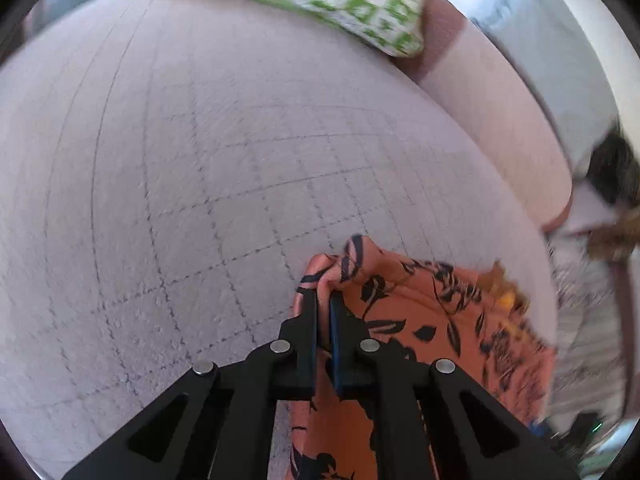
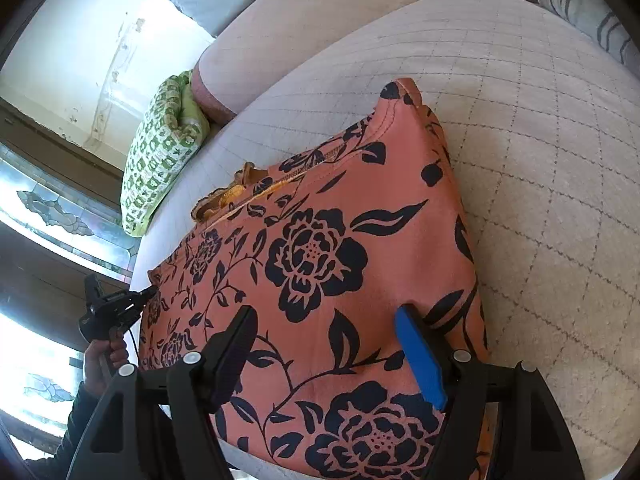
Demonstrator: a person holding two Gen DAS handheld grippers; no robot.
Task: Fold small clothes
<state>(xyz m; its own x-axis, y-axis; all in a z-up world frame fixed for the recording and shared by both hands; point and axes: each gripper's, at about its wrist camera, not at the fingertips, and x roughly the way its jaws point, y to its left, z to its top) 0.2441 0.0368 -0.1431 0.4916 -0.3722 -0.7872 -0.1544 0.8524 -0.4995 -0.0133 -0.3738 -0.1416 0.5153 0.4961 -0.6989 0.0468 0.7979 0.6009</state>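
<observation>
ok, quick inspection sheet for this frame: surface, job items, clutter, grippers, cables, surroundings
Surface: pale quilted mattress, grid stitching.
Job's things: orange floral garment lying mostly flat on the mattress, yellow trim near its neckline.
Clutter: green patterned pillow at the mattress edge; striped bedding at the far corner.
Grippers: left gripper shut on a bunched edge of the garment; right gripper open, hovering above the fabric, gripping nothing.
Cables: thin dark cable hanging off the left gripper.
Surroundings: white wall and a dark door with leaded glass beside the bed.
</observation>
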